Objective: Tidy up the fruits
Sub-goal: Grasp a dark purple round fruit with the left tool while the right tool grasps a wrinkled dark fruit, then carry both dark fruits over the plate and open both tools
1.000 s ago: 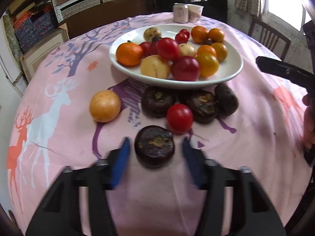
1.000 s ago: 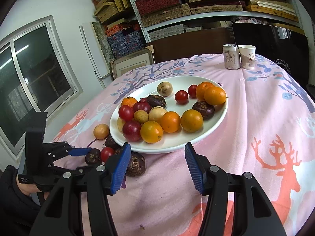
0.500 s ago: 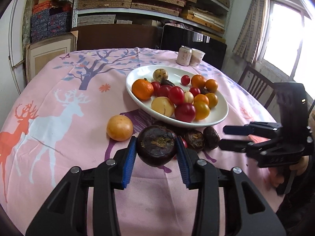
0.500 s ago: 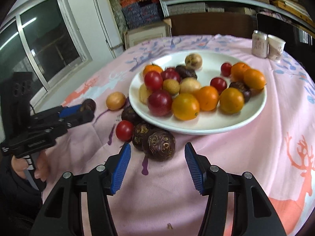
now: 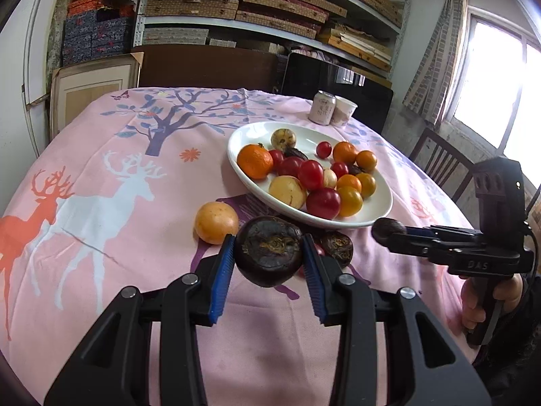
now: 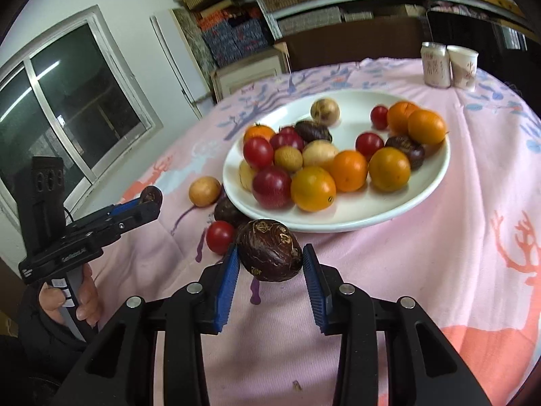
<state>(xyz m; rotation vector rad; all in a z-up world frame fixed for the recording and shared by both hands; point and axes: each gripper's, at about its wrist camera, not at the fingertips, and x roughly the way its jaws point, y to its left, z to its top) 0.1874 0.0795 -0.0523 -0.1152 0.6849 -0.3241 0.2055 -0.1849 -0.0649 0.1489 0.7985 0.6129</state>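
The left gripper [image 5: 268, 257], black-framed with blue ribbed pads, is closed onto a dark purple wrinkled passion fruit [image 5: 268, 250] at the lower centre of the left wrist view, the pads pressing its two sides and the fruit apparently lifted clear of the pink deer-printed tablecloth [image 5: 101, 203]. The right gripper [image 6: 270, 264] likewise has a second dark brown-purple wrinkled passion fruit [image 6: 270, 252] between its pads at the lower centre of its own view; the left pad touches the skin, while a thin gap seems to show at the right pad, so the hold looks light. The step in hand is most likely carrying both fruits to the white oval ceramic plate [image 5: 378, 213], which sits in the middle of each frame, already heaped with oranges, red tomatoes and pale yellow fruit. To do it well, each fruit should go to a bare patch of the plate, such as the open white area toward its far side, lowered until it rests before the pads part, so it neither rolls off nor knocks the pile. Both tools are held roughly level, pointing toward the plate from opposite sides of the near edge, each gripped by a bare hand [image 6: 67, 301] at the pistol handle. A round orange-yellow fruit [image 5: 216, 222], a small red tomato [image 6: 220, 237] and more dark fruits remain on the cloth beside the plate.
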